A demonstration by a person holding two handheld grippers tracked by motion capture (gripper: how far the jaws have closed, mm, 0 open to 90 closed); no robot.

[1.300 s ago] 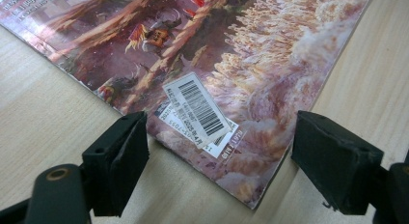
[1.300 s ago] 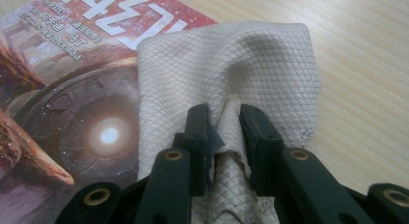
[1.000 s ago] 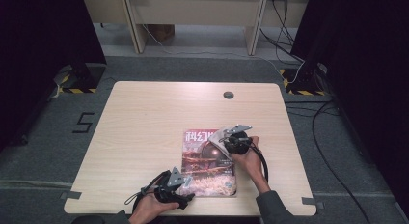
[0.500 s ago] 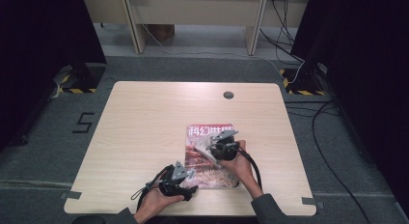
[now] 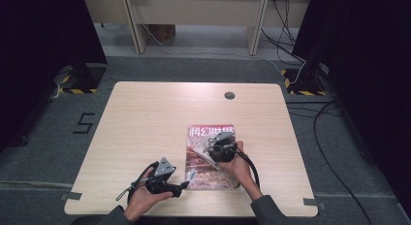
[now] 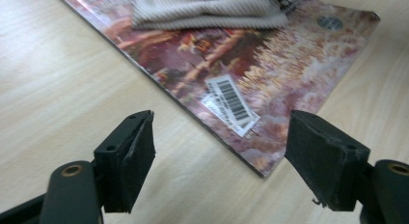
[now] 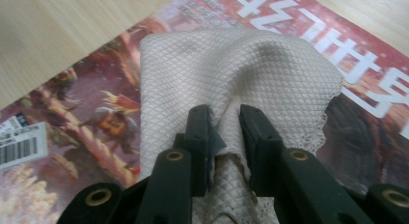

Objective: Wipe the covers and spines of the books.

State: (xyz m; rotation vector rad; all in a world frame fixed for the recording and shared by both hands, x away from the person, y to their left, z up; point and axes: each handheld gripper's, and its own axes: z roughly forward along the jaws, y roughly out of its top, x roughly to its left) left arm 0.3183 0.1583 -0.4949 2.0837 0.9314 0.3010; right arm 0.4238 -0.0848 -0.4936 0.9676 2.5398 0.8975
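Pale wood is filling most of what I am seeing, a table (image 5: 145,123) standing on grey carpet. I am clamping a fold of the beige cloth (image 7: 226,79) in my right gripper (image 7: 224,119), and the cloth is lying on the cover of the magazine (image 5: 212,159), which is resting flat near the table's front edge. I am holding my left gripper (image 6: 219,156) just beside the magazine's barcode corner, its jaws spread wide, with nothing between them but bare tabletop and that corner.
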